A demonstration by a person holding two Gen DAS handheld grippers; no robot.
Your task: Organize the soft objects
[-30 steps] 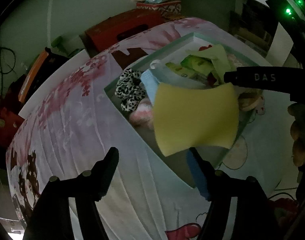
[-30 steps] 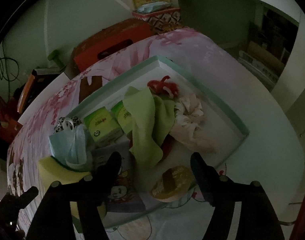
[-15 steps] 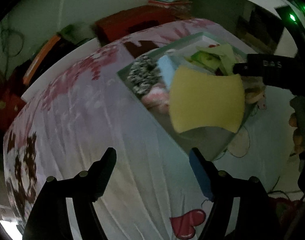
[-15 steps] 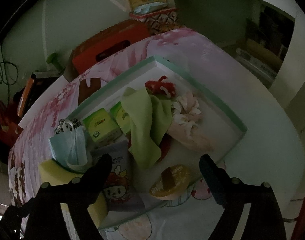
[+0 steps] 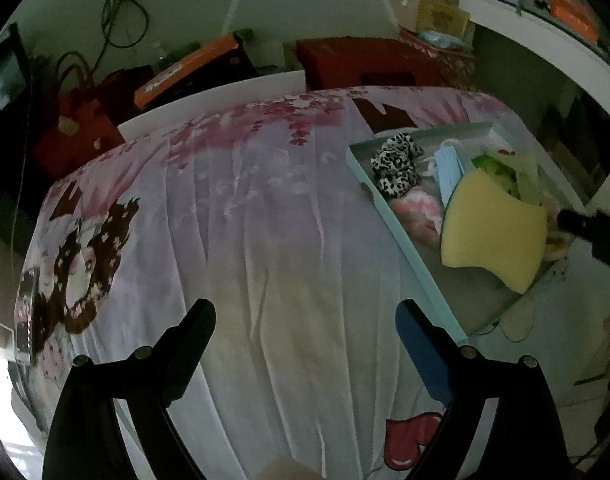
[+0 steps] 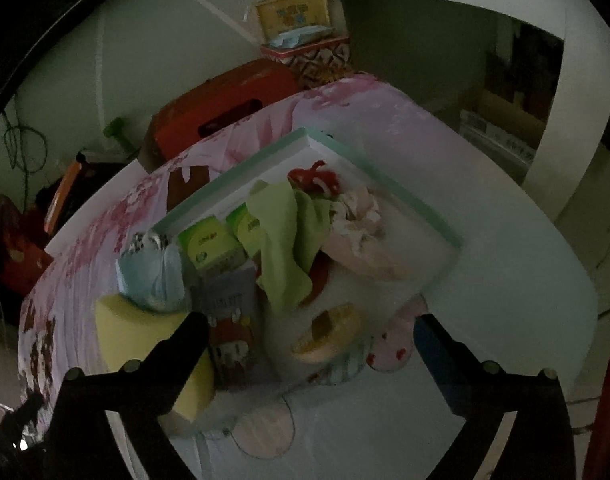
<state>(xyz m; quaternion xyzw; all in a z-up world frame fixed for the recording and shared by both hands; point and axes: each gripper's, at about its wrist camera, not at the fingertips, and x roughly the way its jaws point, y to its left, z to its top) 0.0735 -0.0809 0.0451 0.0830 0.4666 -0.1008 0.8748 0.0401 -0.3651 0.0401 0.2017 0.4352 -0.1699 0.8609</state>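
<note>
The left gripper (image 5: 305, 332) hangs over a wrinkled floral bedsheet (image 5: 265, 240), its jaws opening with only cloth showing between them. Off to its right, a yellow sponge (image 5: 493, 232) leans on its edge inside a shallow white tray with a mint-green rim (image 5: 409, 248), at the tray's near end. Behind the sponge sit a leopard-print scrunchie (image 5: 397, 164), a pink scrunchie (image 5: 419, 210) and a blue face mask (image 5: 449, 168). A black finger of the other tool (image 5: 589, 228) juts in from the right edge, just beside the sponge.

The right gripper (image 6: 309, 332) hovers above the same tray (image 6: 437, 220), its jaws opening and gripping nothing; a tissue pack printed with a cartoon figure (image 6: 233, 320) and a round yellow-and-brown item (image 6: 329, 332), too blurred to name, lie below the gap. The sponge (image 6: 137, 328) rests by the left finger, with the face mask (image 6: 153, 272) touching its far side. Farther in, two green tissue packs (image 6: 213, 246) stand side by side, a light green cloth (image 6: 285, 240) is draped over their right, and a pale pink crumpled fabric (image 6: 361, 236) and a red item (image 6: 317, 178) lie toward the far corner. Beyond the bed a red case (image 6: 225, 108) leans by the wall in dim light.
</note>
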